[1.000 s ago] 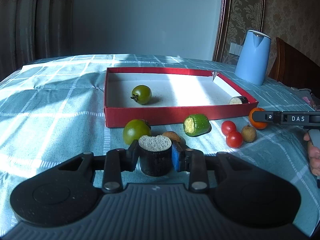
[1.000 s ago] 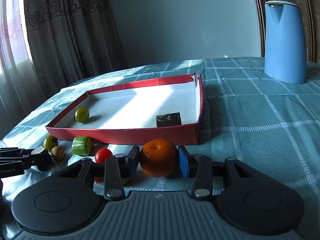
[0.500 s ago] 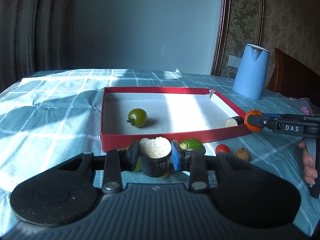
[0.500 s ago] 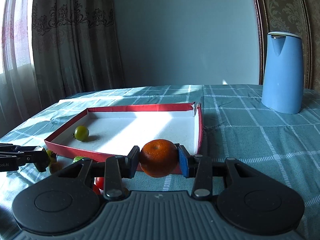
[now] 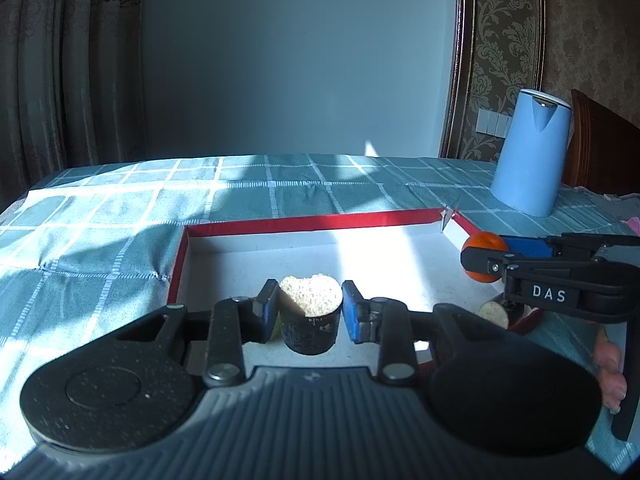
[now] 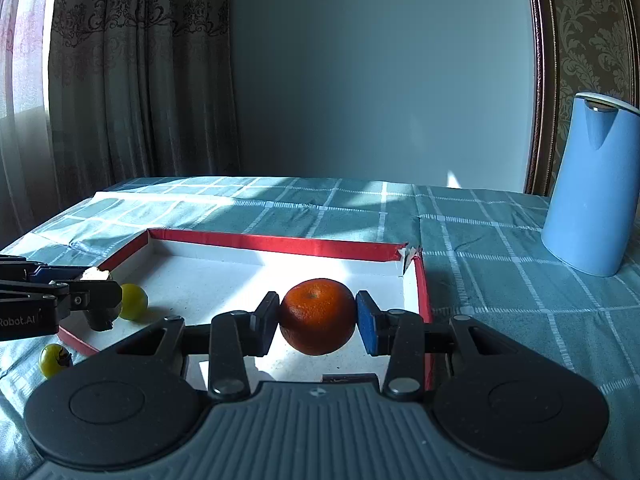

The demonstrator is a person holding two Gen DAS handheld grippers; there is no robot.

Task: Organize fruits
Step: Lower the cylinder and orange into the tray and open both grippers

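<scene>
My left gripper (image 5: 310, 310) is shut on a dark eggplant piece (image 5: 308, 324) with a pale cut top, held over the near part of the red tray (image 5: 320, 220). My right gripper (image 6: 317, 322) is shut on an orange tangerine (image 6: 318, 316), held over the tray's right side (image 6: 422, 280). The tangerine (image 5: 482, 246) and right gripper also show at the right of the left wrist view. A green tomato (image 6: 134, 302) lies inside the tray on the left. Another eggplant piece (image 5: 496, 314) lies in the tray's near right corner.
A blue kettle (image 5: 528, 156) stands on the checked tablecloth behind the tray's right corner. A second green tomato (image 6: 54, 360) lies on the cloth outside the tray's left front. A wooden chair (image 5: 600, 148) stands at the far right.
Both grippers have lifted their pieces off the cloth and moved forward over the tray. The loose fruits in front of the tray have dropped out of the left wrist view.
</scene>
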